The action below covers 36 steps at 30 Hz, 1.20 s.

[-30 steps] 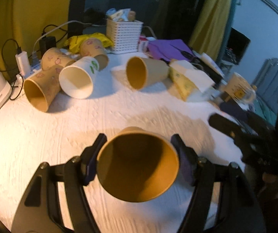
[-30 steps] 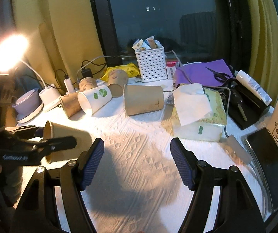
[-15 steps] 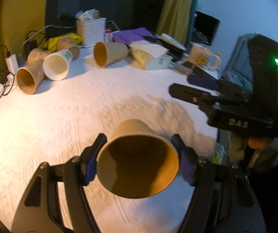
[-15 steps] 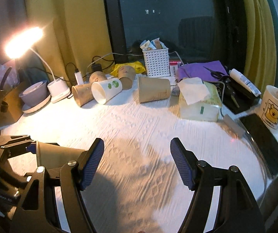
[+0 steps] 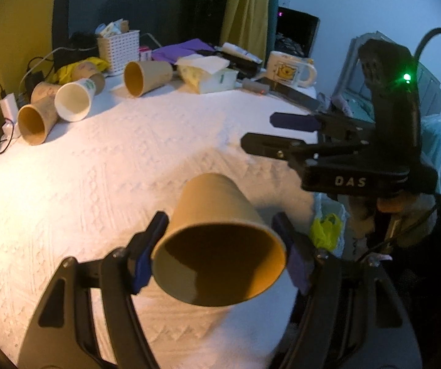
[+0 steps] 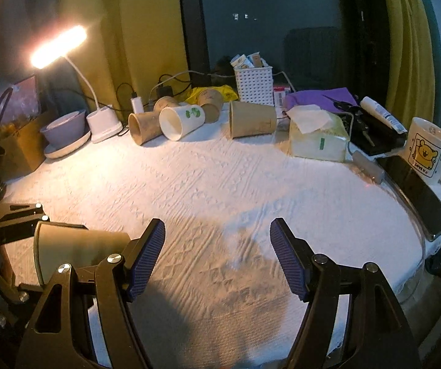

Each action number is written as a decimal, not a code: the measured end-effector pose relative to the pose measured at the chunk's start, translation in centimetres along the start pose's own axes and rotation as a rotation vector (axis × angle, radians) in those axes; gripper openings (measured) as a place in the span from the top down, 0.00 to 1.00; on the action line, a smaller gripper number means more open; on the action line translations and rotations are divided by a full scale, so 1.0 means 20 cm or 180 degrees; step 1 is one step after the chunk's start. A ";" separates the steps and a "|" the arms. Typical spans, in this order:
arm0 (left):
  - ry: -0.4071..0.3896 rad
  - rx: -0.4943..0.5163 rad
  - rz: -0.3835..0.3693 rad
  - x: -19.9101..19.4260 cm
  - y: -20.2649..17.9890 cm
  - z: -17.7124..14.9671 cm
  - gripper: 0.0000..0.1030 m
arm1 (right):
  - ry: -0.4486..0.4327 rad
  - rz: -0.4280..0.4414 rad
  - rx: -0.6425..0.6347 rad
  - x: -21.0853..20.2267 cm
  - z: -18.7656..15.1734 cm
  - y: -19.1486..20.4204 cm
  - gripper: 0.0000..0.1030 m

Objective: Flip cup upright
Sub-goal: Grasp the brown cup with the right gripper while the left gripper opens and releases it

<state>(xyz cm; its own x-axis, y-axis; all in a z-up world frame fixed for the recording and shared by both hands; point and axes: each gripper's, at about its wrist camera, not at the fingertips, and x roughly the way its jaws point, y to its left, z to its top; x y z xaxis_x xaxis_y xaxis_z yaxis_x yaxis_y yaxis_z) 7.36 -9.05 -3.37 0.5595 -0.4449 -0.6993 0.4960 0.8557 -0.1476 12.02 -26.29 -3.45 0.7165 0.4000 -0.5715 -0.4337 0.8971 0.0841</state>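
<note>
My left gripper (image 5: pixel 220 256) is shut on a brown paper cup (image 5: pixel 214 215), gripping it near the rim, mouth toward the camera and base pointing away, lifted above the white tablecloth (image 5: pixel 97 184). The same cup (image 6: pixel 76 252) shows at the lower left of the right wrist view, held on its side. My right gripper (image 6: pixel 217 258) is open and empty above the cloth; it also shows in the left wrist view (image 5: pixel 266 132), to the right of the cup and apart from it.
Several paper cups lie on their sides at the back: a brown one (image 6: pixel 252 120), a white one (image 6: pixel 180 121) and another brown one (image 6: pixel 142 127). A tissue pack (image 6: pixel 315 136), mug (image 6: pixel 429 153), phone (image 6: pixel 417 193), white basket (image 6: pixel 252 84) and lamp (image 6: pixel 103 123) stand around.
My left gripper has lifted the cup and swung right, tilting its base further up and away. The right gripper has drawn back a little and stays open.
</note>
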 end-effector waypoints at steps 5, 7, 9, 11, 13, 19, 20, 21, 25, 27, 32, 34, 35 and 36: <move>-0.0007 -0.0052 0.0078 -0.03 0.05 -0.03 0.19 | 0.0100 0.0041 -0.0031 0.06 -0.03 0.03 0.29; -0.0009 -0.0051 0.0110 -0.05 0.06 -0.04 0.18 | 0.0168 0.0073 -0.0039 0.09 -0.05 0.04 0.29; 0.0022 -0.0061 0.0194 -0.06 0.08 -0.07 0.18 | 0.0231 0.0106 -0.0067 0.12 -0.06 0.07 0.29; 0.0041 -0.0088 0.0283 -0.09 0.10 -0.10 0.18 | 0.0271 0.0137 -0.0110 0.14 -0.06 0.10 0.29; 0.0043 -0.0135 0.0349 -0.13 0.11 -0.13 0.18 | 0.0297 0.0179 -0.0169 0.15 -0.07 0.13 0.29; 0.0082 -0.0324 0.0565 -0.20 0.16 -0.22 0.18 | 0.0383 0.0255 -0.0332 0.15 -0.08 0.20 0.29; 0.0092 -0.0361 0.0611 -0.20 0.17 -0.23 0.18 | 0.0395 0.0268 -0.0352 0.14 -0.08 0.21 0.29; 0.0095 -0.0411 0.0657 -0.21 0.19 -0.25 0.18 | 0.0409 0.0285 -0.0378 0.14 -0.08 0.22 0.29; 0.0054 -0.0648 0.0820 -0.24 0.29 -0.29 0.18 | 0.0449 0.0341 -0.0499 0.11 -0.10 0.28 0.29; 0.0006 -0.0733 0.0856 -0.27 0.32 -0.31 0.18 | 0.0444 0.0361 -0.0574 0.07 -0.10 0.30 0.29; -0.0194 -0.0834 0.0872 -0.33 0.36 -0.31 0.18 | 0.0418 0.0322 -0.0710 -0.01 -0.06 0.31 0.29; -0.0249 -0.0889 0.0897 -0.35 0.39 -0.32 0.18 | 0.0439 0.0416 -0.0718 -0.04 -0.03 0.31 0.29; -0.0269 -0.0906 0.0905 -0.35 0.39 -0.32 0.18 | 0.0459 0.0465 -0.0756 -0.05 -0.01 0.33 0.29; -0.0299 -0.0931 0.0917 -0.36 0.40 -0.32 0.18 | 0.0483 0.0504 -0.0821 -0.06 0.01 0.35 0.29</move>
<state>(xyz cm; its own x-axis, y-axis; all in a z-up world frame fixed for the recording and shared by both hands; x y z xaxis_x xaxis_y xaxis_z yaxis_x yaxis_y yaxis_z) 3.01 2.75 -4.01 0.7126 -0.1870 -0.6762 0.1086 0.9816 -0.1570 8.22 -20.35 -2.13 0.5480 0.4807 -0.6845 -0.6710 0.7412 -0.0167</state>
